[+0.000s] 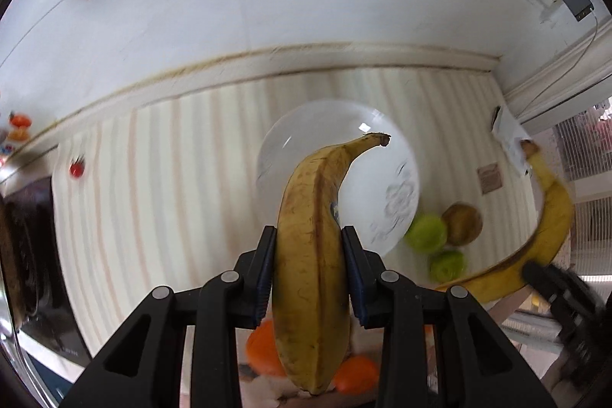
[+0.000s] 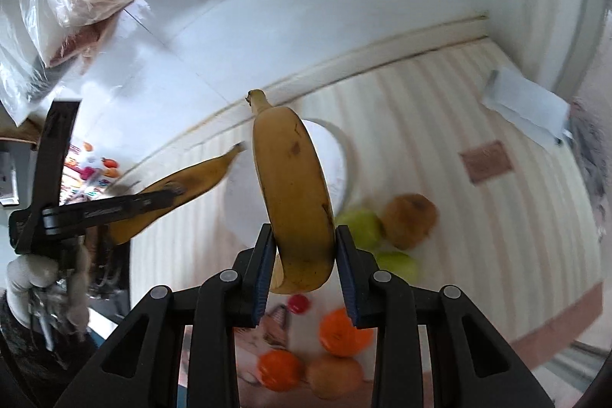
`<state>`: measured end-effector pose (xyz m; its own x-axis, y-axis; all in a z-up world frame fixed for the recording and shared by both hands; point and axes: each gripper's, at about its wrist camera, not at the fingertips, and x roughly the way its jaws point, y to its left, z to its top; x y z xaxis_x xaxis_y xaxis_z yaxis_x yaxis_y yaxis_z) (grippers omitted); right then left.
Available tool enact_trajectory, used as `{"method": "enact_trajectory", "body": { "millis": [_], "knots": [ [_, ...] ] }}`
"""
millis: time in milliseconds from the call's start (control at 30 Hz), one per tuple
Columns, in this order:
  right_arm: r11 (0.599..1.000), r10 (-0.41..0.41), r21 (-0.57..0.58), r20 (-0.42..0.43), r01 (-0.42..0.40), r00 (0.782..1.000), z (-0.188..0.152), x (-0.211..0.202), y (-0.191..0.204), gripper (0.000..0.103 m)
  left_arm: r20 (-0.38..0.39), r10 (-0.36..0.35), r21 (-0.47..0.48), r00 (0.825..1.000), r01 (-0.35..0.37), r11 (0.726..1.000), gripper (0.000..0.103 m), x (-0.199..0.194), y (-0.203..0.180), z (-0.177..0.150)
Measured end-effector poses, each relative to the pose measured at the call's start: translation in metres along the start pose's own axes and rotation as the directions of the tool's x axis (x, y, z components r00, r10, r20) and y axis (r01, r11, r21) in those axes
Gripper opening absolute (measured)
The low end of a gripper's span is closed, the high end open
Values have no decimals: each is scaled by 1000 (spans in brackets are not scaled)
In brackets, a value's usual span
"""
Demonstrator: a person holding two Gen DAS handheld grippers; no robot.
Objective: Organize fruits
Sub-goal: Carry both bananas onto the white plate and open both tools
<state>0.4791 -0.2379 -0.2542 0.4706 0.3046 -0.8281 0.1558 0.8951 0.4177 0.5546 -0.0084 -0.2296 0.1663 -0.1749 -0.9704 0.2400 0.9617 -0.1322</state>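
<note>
While each gripper (image 1: 309, 247) (image 2: 305, 247) clamps a banana (image 1: 311, 255) (image 2: 296, 194), the plate (image 1: 382, 171) lies clear below.

Both grippers same build: matte black plastic linkage arms with triangular cutouts, round silver pivot pins at the joints. Left gripper (image 1: 309, 274) and right gripper (image 2: 305, 274) each have two black fingers (image 1: 264, 278) faced with dark blue ribbed pads. From the right wrist view, the left unit shows small white lettering along its side bar; white glove (image 2: 26, 278) on the hand behind it.
</note>
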Motion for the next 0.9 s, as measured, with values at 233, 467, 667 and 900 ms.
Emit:
{"method": "enact_trajectory", "body": {
  "millis": [233, 467, 667, 900],
  "knots": [
    [989, 126, 87, -80, -119, 989, 24, 65, 4, 34, 9, -3, 19, 1000, 3, 1000, 31, 29, -20, 32],
    [971, 159, 210, -192, -117, 968, 24, 148, -17, 34, -68, 33, 27, 997, -31, 999, 31, 80, -14, 43],
    [962, 145, 259, -198, -91, 970, 22, 168, -31, 33, -97, 62, 39, 993, -58, 998, 31, 103, -12, 36],
    [969, 76, 248, -248, -13, 966, 25, 175, -34, 39, -119, 83, 69, 989, -76, 995, 31, 109, -13, 28]
  ]
}}
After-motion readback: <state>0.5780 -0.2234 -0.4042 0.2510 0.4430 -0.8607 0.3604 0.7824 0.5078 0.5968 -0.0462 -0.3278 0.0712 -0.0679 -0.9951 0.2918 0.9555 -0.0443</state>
